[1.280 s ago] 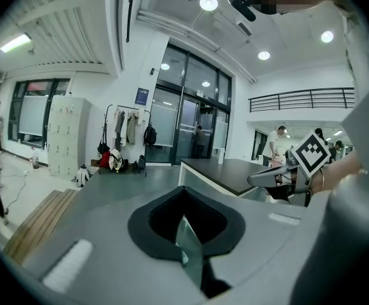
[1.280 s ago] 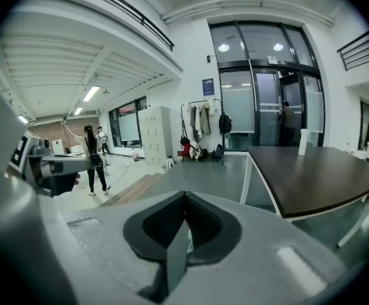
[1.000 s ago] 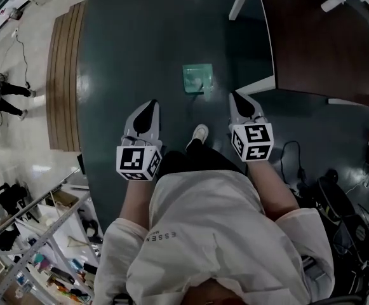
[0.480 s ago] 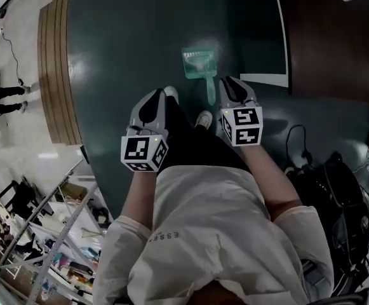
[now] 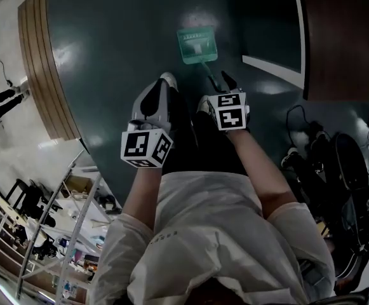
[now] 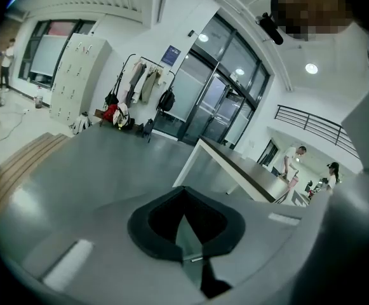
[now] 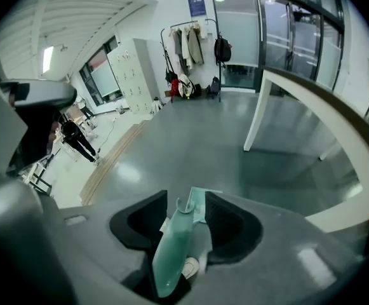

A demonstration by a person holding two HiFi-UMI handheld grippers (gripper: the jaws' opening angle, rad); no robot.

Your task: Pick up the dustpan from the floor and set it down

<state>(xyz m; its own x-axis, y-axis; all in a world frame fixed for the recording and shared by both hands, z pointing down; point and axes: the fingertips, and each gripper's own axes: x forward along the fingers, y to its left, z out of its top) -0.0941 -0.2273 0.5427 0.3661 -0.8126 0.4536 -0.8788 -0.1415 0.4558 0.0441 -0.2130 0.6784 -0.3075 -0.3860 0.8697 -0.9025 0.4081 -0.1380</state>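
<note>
A green dustpan [image 5: 197, 45] lies on the dark floor, its handle [image 5: 209, 75] running back toward me. My right gripper [image 5: 226, 81] is low over the handle's end. In the right gripper view the green handle [image 7: 173, 250] lies between the two black fingers [image 7: 232, 224], with the pan [image 7: 201, 203] just beyond the tips. These jaws have just been opening and stand apart around the handle, with a gap beside it. My left gripper [image 5: 154, 103] hangs to the left above my shoe [image 5: 169, 79], with its jaws together in the left gripper view [image 6: 184, 192] and nothing in them.
A dark table with a white edge [image 5: 301, 37] stands to the right of the dustpan. Cables and bags [image 5: 336, 164] lie at the right. A wooden strip [image 5: 35, 62] borders the floor at the left, with shelving [image 5: 51, 234] below it.
Both grippers have dropped toward the floor as I bent forward. The right one has come down over the dustpan's handle and its jaws have parted; the dustpan has not moved on the floor.
</note>
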